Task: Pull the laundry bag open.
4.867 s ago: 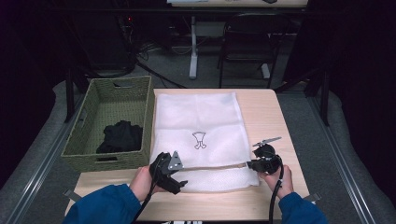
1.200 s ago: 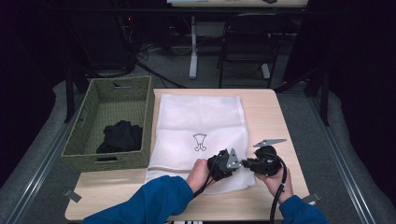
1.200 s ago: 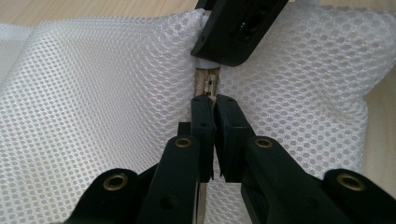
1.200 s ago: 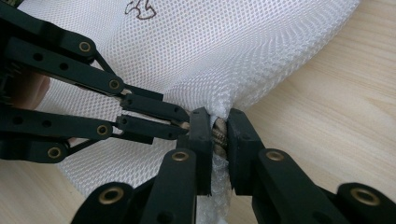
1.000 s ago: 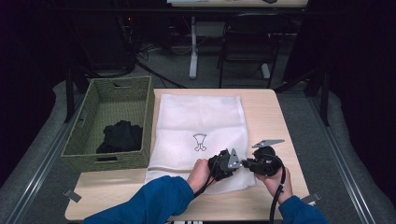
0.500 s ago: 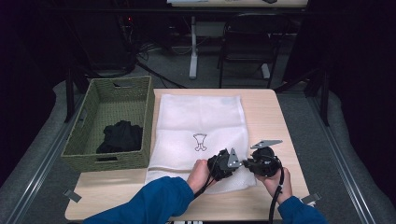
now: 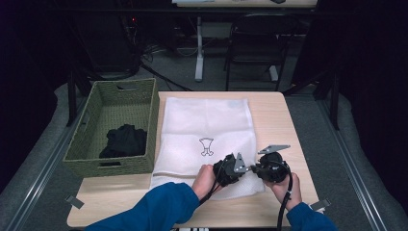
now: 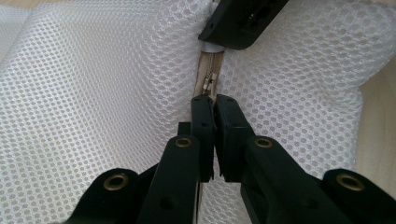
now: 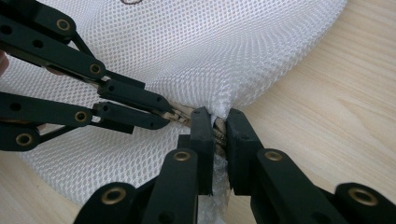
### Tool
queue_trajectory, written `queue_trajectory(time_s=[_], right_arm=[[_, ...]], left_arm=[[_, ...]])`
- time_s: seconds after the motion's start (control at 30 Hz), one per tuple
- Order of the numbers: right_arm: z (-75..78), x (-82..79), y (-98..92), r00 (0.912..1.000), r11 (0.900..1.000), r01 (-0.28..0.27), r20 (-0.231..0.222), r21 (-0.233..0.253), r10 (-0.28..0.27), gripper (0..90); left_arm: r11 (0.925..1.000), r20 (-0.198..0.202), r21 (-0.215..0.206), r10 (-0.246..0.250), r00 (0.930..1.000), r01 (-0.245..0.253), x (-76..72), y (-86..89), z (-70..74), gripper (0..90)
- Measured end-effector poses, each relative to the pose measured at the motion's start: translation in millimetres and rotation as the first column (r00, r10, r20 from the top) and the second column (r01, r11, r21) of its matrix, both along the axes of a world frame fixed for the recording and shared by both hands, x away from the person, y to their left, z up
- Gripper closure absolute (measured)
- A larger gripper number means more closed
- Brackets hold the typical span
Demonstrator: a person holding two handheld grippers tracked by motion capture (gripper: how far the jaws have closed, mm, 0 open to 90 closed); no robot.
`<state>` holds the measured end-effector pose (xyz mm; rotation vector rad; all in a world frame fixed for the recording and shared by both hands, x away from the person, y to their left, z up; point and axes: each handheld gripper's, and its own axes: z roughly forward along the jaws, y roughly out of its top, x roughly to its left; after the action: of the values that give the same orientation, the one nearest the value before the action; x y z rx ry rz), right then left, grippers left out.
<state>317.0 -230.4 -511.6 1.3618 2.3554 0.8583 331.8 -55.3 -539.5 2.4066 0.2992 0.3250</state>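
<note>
On the wooden table, beside a woven basket holding dark cloth, a white mesh bag is pinched along its zipper by the left gripper and right gripper, both pressed together.

The high view is soft and slightly blurred: the table is evenly lit from above while the surrounding room falls into near black. Both gripper views are bright and sharp on the mesh bag, with faint shadows and no glare.
</note>
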Motion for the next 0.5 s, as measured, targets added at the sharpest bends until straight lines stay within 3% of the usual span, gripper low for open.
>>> queue_trajectory(time_s=[0.5], right_arm=[[-1.5, 0.5, -0.7, 1.0000, 1.000, 0.004, -0.002, -0.002, -0.004, 83.5]], left_arm=[[0.9999, -0.024, 0.014, -0.003, 0.9997, 0.003, 1.2, 7.6, 0.5, 86.8]])
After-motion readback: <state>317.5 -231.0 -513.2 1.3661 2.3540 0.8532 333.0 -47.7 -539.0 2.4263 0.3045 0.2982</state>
